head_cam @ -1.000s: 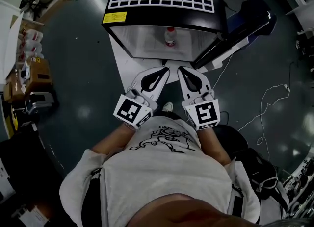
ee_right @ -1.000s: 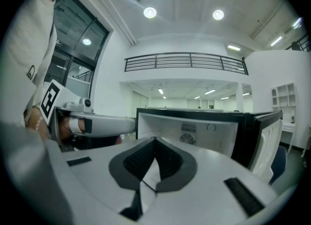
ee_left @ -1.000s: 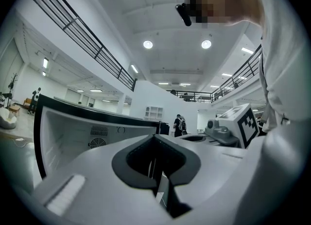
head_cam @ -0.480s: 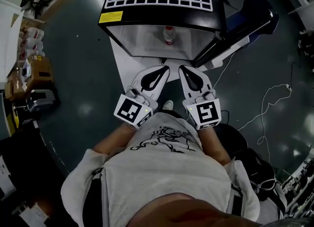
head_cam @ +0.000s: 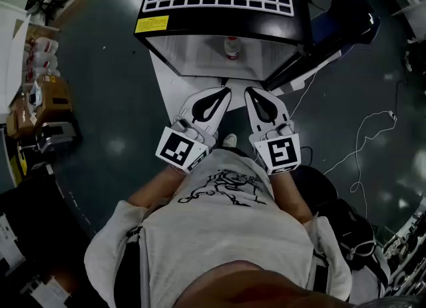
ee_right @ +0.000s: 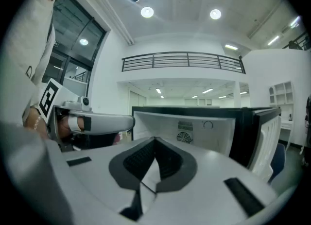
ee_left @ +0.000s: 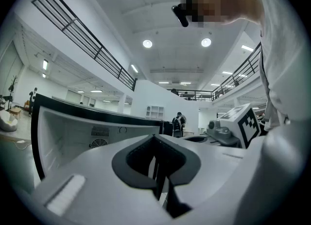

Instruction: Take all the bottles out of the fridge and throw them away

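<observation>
In the head view a small black fridge [head_cam: 219, 7] stands open in front of me, its door [head_cam: 313, 54] swung out to the right. One clear bottle [head_cam: 231, 48] with a red cap stands inside on the white floor of the fridge. My left gripper [head_cam: 225, 92] and right gripper [head_cam: 251, 92] are held side by side just before the opening, both shut and empty. The left gripper view shows its shut jaws with the fridge's white interior [ee_left: 82, 131] beyond. The right gripper view shows the fridge's back wall with a fan grille [ee_right: 184, 137].
The fridge stands on a white mat [head_cam: 174, 87] on a dark floor. Cardboard boxes and clutter [head_cam: 36, 94] lie at the left. A cable [head_cam: 363, 140] trails across the floor at the right. A dark bag [head_cam: 353, 230] sits by my right side.
</observation>
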{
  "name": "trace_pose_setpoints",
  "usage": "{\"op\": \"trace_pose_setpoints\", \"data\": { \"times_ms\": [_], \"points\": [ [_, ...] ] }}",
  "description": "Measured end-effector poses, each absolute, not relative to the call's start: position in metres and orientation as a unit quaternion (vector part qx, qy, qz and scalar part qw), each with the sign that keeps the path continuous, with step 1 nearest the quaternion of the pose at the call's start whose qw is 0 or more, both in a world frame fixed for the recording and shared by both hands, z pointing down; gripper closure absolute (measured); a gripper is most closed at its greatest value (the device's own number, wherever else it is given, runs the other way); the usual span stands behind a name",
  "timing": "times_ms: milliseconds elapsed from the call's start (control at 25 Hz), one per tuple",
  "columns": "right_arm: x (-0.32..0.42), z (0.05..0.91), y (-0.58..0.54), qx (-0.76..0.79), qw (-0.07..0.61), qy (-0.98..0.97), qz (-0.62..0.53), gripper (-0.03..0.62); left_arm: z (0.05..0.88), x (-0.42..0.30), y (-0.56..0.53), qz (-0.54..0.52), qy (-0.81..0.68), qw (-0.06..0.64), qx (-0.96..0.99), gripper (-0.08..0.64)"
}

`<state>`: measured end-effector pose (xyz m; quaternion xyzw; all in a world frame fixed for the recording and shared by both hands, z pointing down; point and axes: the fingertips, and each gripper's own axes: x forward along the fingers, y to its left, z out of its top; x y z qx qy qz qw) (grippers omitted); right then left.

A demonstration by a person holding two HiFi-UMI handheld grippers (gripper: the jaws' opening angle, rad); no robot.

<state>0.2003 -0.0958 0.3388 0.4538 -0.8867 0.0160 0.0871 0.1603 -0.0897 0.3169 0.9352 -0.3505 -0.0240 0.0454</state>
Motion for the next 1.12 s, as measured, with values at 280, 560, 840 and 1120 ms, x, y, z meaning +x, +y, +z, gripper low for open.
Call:
{"op": "trace_pose_setpoints", "data": {
  "times_ms": [280,560,840,1120],
  "points": [
    [0.194,0.341,-0.106,0.467,0.083,-0.880,0.020,0.584,0.323,0.148,-0.101,-0.019,-0.348,0.050,0.936,0.551],
    [0.183,0.348,-0.111,0.470,0.084,-0.878,0.033,0.584,0.331,0.138,-0.109,-0.014,-0.342,0.056,0.938,0.551],
    [0.180,0.358,-0.115,0.475,0.092,-0.874,0.034,0.583,0.339,0.139,-0.116,-0.010,-0.336,0.056,0.940,0.551],
    [0.179,0.368,-0.124,0.478,0.098,-0.872,0.031,0.581,0.347,0.137,-0.128,-0.003,-0.337,0.052,0.940,0.551]
  ]
}}
